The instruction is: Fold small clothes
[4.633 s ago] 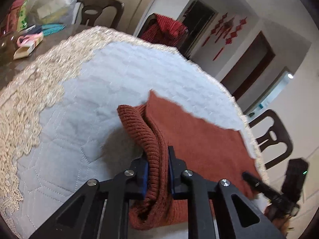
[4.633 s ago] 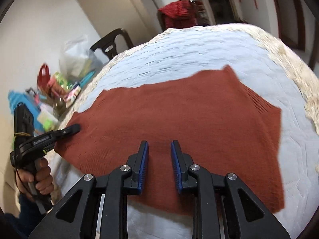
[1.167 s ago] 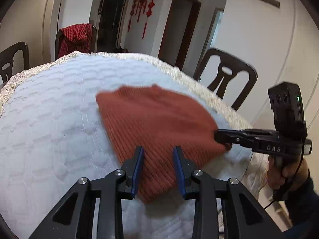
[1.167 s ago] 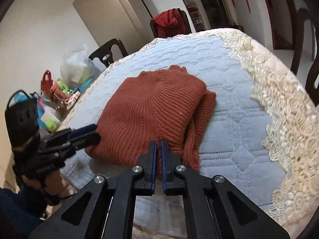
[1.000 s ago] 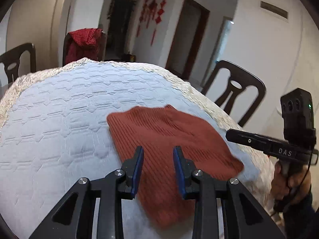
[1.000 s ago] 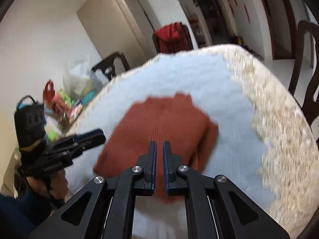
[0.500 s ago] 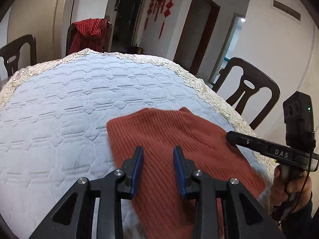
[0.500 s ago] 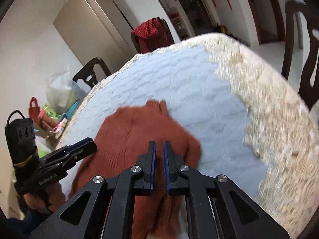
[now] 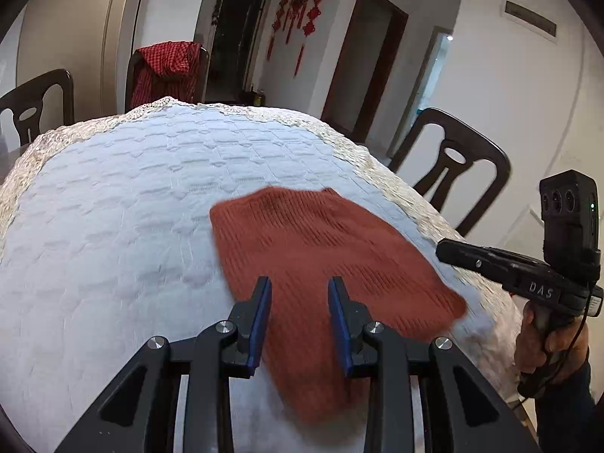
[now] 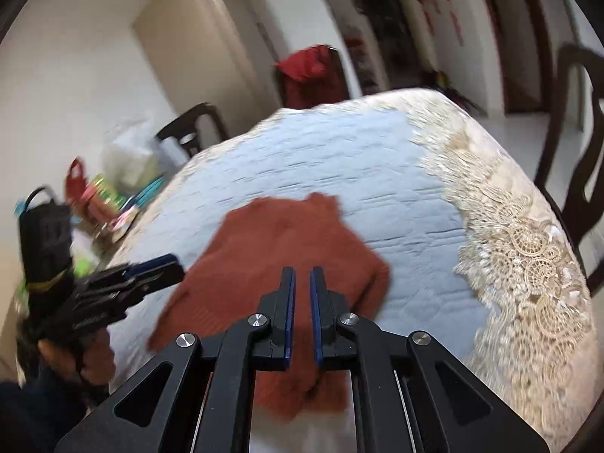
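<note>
The rust-red ribbed knitted sweater (image 9: pixel 321 260) is lying folded into a compact bundle on the worktop (image 9: pixel 113 226), which is covered with a pale blue quilted cloth with a beige lace border (image 10: pixel 528 256), and it is sitting near the edge closest to the person. The left gripper (image 9: pixel 300 315) is hovering above the sweater with its fingers (image 9: pixel 260 317) standing partly open and holding nothing. The right gripper (image 10: pixel 302 302) is also hanging over it, its fingers (image 10: pixel 288 302) being almost fully closed and empty. Judging from the thick rib knit, the sweater is looking soft, light and floppy, not slippery and not fragile, so it is probably sagging and unfolding if it is lifted by one point only. A good hold is probably on a folded edge, where several layers are lying together, with one gripper at each end
</note>
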Tool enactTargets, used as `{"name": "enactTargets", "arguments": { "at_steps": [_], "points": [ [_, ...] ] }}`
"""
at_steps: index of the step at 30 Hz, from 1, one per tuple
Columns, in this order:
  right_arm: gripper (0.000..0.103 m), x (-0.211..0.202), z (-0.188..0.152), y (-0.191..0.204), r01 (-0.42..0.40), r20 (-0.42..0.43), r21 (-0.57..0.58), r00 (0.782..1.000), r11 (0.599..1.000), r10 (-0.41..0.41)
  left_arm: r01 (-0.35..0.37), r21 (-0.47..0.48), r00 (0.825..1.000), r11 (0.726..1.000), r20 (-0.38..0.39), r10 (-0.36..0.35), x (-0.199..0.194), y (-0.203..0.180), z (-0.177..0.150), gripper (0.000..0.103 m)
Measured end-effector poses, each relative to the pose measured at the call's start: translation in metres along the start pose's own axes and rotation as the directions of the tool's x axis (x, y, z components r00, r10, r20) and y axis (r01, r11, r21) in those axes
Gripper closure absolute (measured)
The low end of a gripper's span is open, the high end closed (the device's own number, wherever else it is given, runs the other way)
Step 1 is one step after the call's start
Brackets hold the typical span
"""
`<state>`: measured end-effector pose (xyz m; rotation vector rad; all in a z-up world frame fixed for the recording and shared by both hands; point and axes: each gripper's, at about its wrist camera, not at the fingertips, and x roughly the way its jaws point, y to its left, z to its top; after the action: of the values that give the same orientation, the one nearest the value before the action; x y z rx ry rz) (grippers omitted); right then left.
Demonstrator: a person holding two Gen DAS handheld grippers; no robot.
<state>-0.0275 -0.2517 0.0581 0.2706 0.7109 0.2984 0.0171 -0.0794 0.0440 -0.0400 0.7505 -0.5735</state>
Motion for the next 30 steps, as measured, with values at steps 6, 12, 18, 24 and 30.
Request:
{"name": "enactTargets", "arguments": {
  "at_steps": [6,12,18,24,30],
  "points": [
    [0.095,-0.001,-0.031,0.015,0.007,-0.082,-0.096,0.997,0.995,-0.015,0.016,0.001,0.999,1.0,-0.05,-0.016,-0.001,-0.006,-0.025,0.07],
    [0.101,0.011,-0.038,0.001,0.037,-0.105,-0.068,0.994,0.997,-0.044,0.011,-0.02,0.999,1.0,-0.043,-0.012,0.008,-0.001,-0.032,0.067],
    [0.101,0.008,-0.037,-0.001,0.027,-0.109,-0.02,0.994,0.999,-0.029,0.015,-0.02,0.999,1.0,-0.044,-0.016,0.001,-0.001,-0.027,0.067],
    [0.054,-0.014,-0.016,-0.002,-0.032,-0.026,0.053,0.999,0.998,0.034,-0.022,-0.107,1.0,0.994,0.014,0.024,-0.007,0.024,-0.007,0.066],
    [0.047,0.012,-0.01,-0.024,0.003,-0.046,0.152,0.999,0.988,0.004,-0.006,-0.197,0.999,0.98,-0.033,-0.001,0.022,0.039,-0.001,0.066]
  ]
}}
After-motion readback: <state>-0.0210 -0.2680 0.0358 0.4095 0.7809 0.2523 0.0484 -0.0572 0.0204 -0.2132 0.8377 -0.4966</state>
